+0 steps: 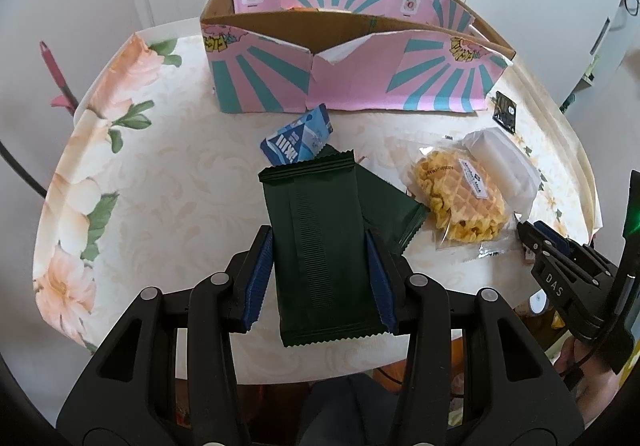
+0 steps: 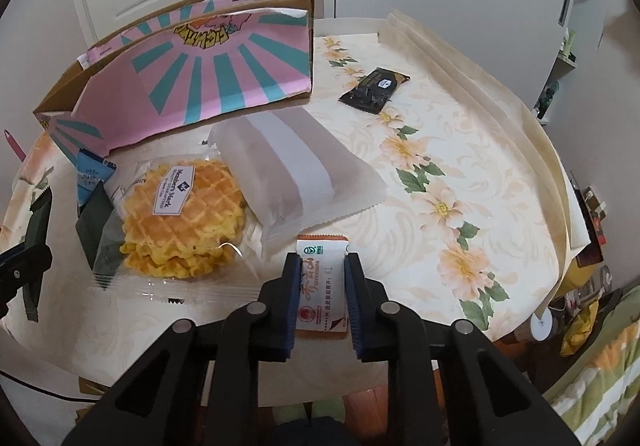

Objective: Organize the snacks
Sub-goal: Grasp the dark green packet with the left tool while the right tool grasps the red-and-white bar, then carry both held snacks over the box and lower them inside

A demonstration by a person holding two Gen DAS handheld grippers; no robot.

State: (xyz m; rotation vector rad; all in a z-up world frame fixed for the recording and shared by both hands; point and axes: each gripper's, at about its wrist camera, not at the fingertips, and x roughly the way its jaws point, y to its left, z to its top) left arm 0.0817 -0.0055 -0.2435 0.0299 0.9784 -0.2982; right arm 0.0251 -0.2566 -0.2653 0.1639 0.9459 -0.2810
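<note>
Left wrist view: the left gripper clamped a dark green packet above the surface, before the pink box; the right gripper pinched an orange-edged sachet beside the waffle pack

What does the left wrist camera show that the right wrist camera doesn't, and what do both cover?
Left wrist only: the left gripper shut on a dark green packet.
Right wrist only: the right gripper shut on a small orange-and-white sachet.
Both: the pink box, the wrapped waffle, the white packet, the blue carton and the black packet.
</note>
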